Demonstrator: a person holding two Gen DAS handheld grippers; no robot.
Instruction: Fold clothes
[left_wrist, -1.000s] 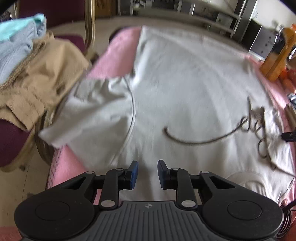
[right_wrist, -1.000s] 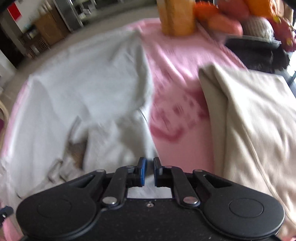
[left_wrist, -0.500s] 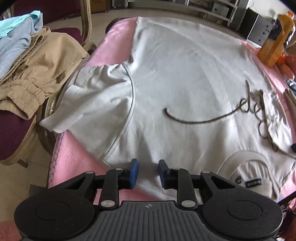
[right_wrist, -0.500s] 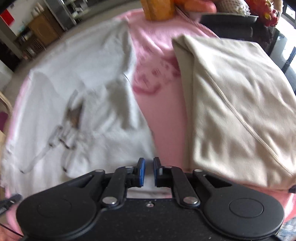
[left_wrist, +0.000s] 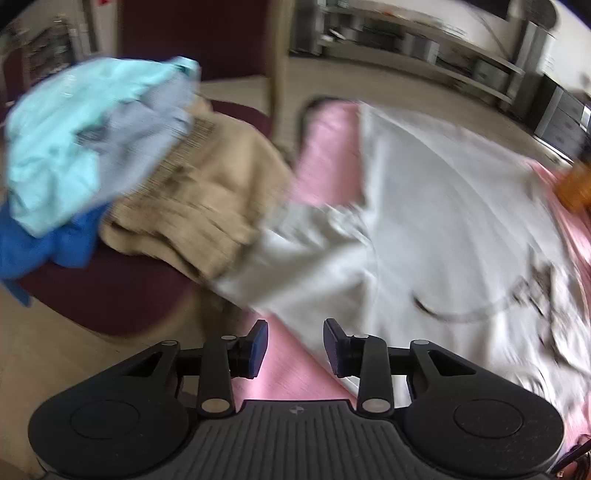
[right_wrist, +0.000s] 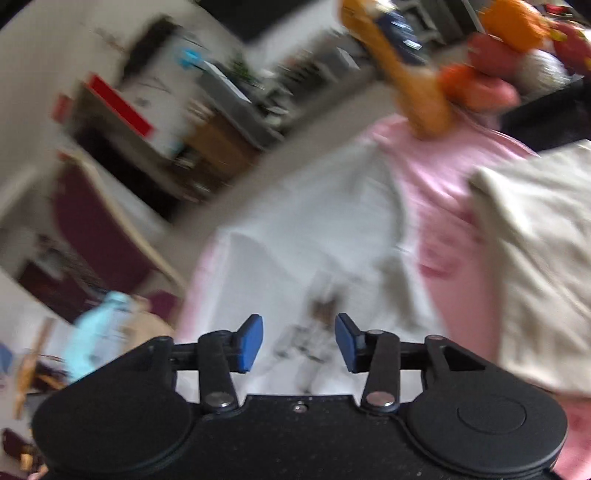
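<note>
Right wrist: right tongs (right_wrist: 299, 341) just opened, dropping the white shirt (right_wrist: 317, 236).

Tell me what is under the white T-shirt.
The white T-shirt lies on a pink tablecloth, which shows around its edges. Whatever lies beneath the shirt's middle is covered.

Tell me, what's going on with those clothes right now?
Both grippers, left gripper and right gripper, open, holding nothing. Grey T-shirt spread flat, unfolded. Nothing in the way.

A chair (left_wrist: 110, 295) piled with clothes (left_wrist: 155, 166) crowds the table's (left_wrist: 325, 147) left edge, a bottle (right_wrist: 413, 85) and fruit (right_wrist: 491, 85) its far-right corner.
</note>
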